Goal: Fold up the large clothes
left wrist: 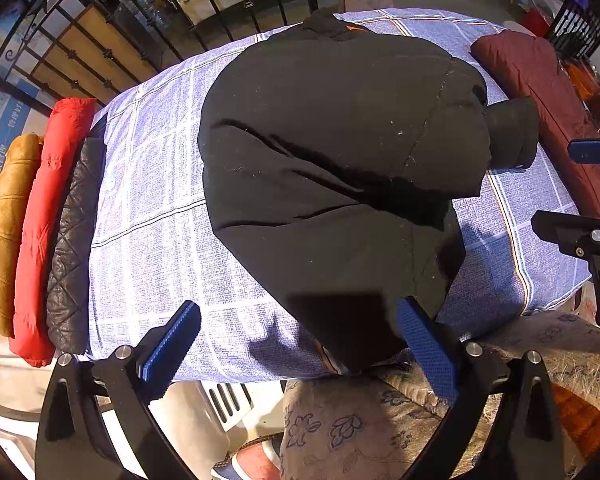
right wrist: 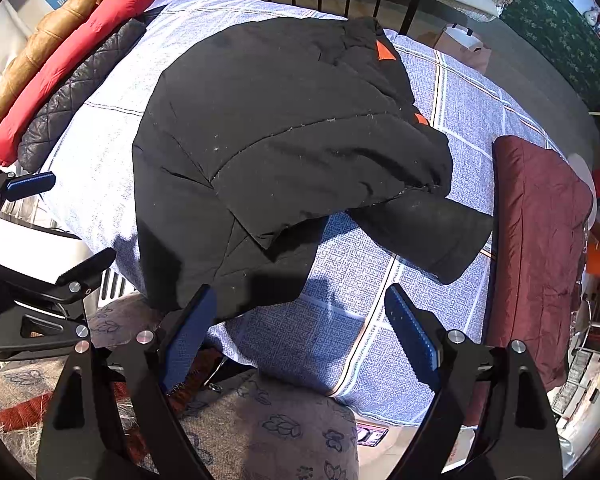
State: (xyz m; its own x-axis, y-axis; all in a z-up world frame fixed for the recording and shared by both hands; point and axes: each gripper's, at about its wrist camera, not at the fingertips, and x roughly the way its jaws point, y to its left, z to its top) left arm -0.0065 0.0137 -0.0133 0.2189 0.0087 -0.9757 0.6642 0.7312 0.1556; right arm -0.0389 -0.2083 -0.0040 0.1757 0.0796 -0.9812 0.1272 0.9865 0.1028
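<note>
A large black padded jacket (left wrist: 332, 152) lies spread on a table under a blue checked cloth (left wrist: 156, 216). Its hem hangs over the near edge and one sleeve (left wrist: 512, 136) sticks out to the right. My left gripper (left wrist: 300, 340) is open and empty, just above the near edge at the jacket's hem. My right gripper (right wrist: 300, 332) is open and empty too, above the cloth near the hem, with the jacket (right wrist: 284, 132) ahead and the sleeve (right wrist: 424, 228) to the front right. Each gripper shows at the edge of the other's view, the right one (left wrist: 580, 196) and the left one (right wrist: 56, 220).
Folded jackets lie in a row at the table's left end: tan (left wrist: 8, 232), red (left wrist: 48, 224), dark quilted (left wrist: 72, 248). A folded maroon garment (right wrist: 540, 240) lies at the right end. A black iron railing (left wrist: 100, 52) runs behind. A floral cushioned seat (right wrist: 260, 432) sits below the near edge.
</note>
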